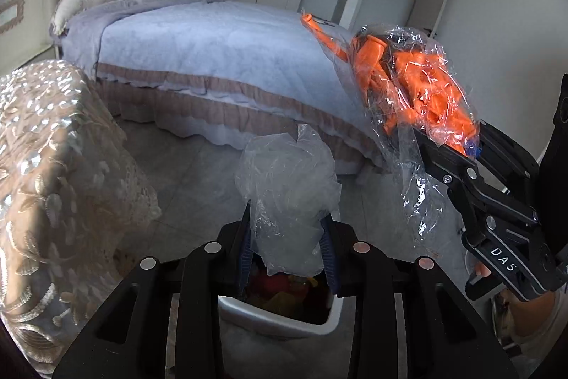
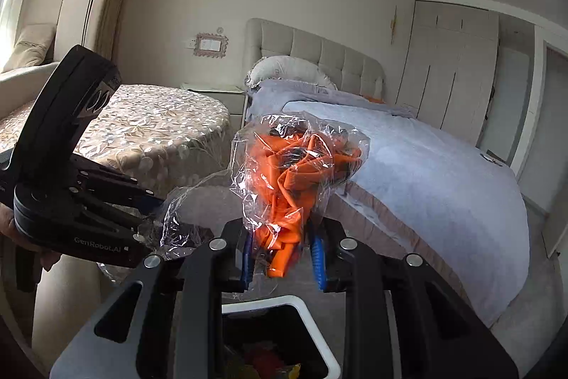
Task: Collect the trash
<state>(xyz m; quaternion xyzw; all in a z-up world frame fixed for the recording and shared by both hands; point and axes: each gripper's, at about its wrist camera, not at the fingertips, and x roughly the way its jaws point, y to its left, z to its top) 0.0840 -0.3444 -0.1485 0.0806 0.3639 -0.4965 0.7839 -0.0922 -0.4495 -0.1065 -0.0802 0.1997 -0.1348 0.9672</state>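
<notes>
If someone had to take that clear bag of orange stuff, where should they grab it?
By the bunched lower end, from below, as the right gripper does: there the clear bag narrows to fit between the fingers, while its bulging top looks too wide and slippery.

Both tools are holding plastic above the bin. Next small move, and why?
Probably lower the right tool a little and release: its bag of orange scraps hangs right over the white bin, which already holds trash. The left tool with its clear wrap can follow.
</notes>
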